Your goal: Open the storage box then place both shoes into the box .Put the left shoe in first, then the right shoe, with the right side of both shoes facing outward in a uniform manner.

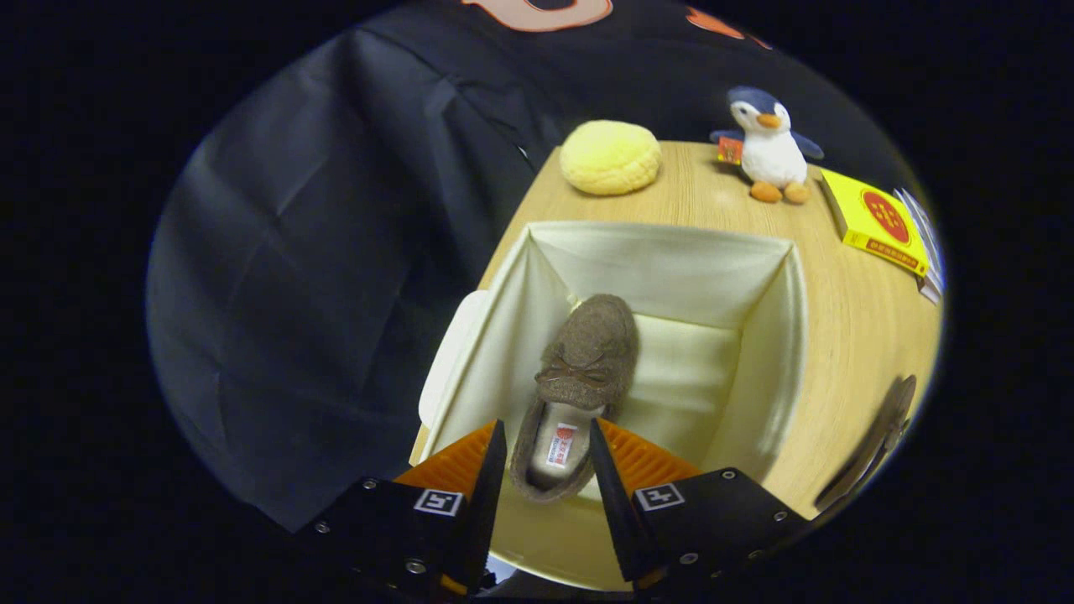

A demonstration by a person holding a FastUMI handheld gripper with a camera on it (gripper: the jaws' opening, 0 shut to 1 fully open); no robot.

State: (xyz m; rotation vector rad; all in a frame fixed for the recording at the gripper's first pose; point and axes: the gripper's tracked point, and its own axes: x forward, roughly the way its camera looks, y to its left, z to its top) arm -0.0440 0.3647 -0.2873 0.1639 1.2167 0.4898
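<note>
1. While we look down along the gripper (548, 457), its two fingers stand narrowly apart on either side of the shoe's (579, 382) heel; we cannot tell whether both press on it.
2. We see a brown shoe with a fuzzy, felt-like upper, a small bow across the vamp and a pale insole with a label at the heel.
3. It sits inside the box (755, 335), toe pointing away from the fingers, nearer the box's left wall, heel between the fingers.
4. We find the box open, rectangular, with cream fabric-like walls that crease softly at the corners, and a pale floor.
5. A white lid (443, 361) shows just outside the box's left wall.
6. We note the table (847, 335) is light wood grain, smooth, with the box resting on it.
7. Beyond the box lie a round, yellow, bun-shaped cushion (610, 157), a plush penguin (768, 147) standing upright, and a flat yellow packet (875, 221) on the right.
8. Another dark shoe (877, 445) lies on the table well right of the box.
9. Behind and to the left hangs creased black cloth (319, 268).
</note>
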